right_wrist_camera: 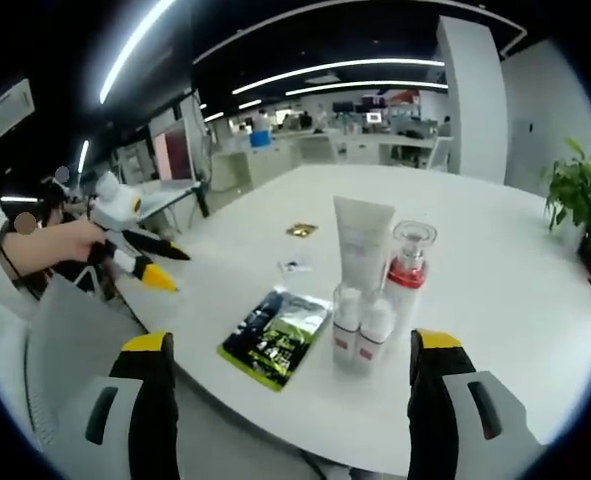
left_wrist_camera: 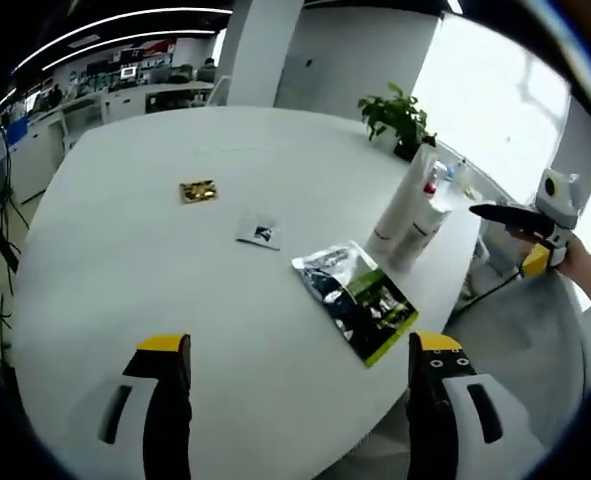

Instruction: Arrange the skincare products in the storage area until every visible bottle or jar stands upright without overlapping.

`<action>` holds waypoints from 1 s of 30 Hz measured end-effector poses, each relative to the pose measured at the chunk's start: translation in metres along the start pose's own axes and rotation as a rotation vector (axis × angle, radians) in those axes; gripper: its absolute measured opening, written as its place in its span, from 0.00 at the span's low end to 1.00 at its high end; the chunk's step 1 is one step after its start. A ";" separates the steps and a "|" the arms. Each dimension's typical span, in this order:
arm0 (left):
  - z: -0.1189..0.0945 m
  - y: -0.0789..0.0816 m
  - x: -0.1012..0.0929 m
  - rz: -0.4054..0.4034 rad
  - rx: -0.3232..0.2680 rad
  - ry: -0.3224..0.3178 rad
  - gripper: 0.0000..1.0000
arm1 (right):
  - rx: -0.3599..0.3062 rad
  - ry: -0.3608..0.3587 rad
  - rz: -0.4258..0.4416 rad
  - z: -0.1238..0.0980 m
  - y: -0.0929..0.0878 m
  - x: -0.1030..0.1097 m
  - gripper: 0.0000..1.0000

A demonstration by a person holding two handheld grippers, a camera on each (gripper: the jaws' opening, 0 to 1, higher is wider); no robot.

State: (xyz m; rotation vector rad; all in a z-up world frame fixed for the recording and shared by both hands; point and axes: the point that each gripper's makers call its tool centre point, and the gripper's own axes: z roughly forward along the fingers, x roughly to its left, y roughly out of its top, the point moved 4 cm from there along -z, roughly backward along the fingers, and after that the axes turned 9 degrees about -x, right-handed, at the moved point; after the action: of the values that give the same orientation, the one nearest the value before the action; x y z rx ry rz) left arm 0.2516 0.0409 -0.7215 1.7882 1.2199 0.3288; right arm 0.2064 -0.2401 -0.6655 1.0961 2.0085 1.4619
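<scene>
A tall white tube [right_wrist_camera: 363, 240] stands upright near the table's edge. Beside it stands a pump bottle [right_wrist_camera: 410, 265] with a red collar and clear cap, and two small white bottles [right_wrist_camera: 361, 328] stand in front of them. In the left gripper view the same tube [left_wrist_camera: 403, 200] and small bottles [left_wrist_camera: 422, 230] are grouped at the table's right edge. My left gripper [left_wrist_camera: 297, 395] is open and holds nothing, well short of the products. My right gripper [right_wrist_camera: 293, 395] is also open and holds nothing, a short way in front of the small bottles.
A silver and green packet [left_wrist_camera: 355, 298] lies flat on the white table [left_wrist_camera: 125, 280], with a small white sachet [left_wrist_camera: 259, 232] and a gold sachet [left_wrist_camera: 198, 190] farther in. A potted plant [left_wrist_camera: 400, 118] stands behind the products. A hand [right_wrist_camera: 60, 240] holds the left gripper [right_wrist_camera: 165, 265] off the table's edge.
</scene>
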 end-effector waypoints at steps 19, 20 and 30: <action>0.080 0.025 0.004 0.137 0.100 0.007 0.77 | -0.002 0.004 0.039 -0.001 0.000 0.000 0.94; 0.084 0.027 0.009 0.142 0.100 0.010 0.76 | -0.003 0.004 0.039 -0.001 0.000 0.000 0.94; 0.121 0.041 0.023 0.208 0.131 0.005 0.74 | -0.003 -0.006 0.050 -0.001 -0.001 -0.003 0.93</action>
State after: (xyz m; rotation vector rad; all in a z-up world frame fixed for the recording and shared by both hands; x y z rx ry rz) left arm 0.3656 -0.0081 -0.7605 2.0347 1.0814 0.3799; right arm 0.2071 -0.2427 -0.6659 1.1568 1.9875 1.4836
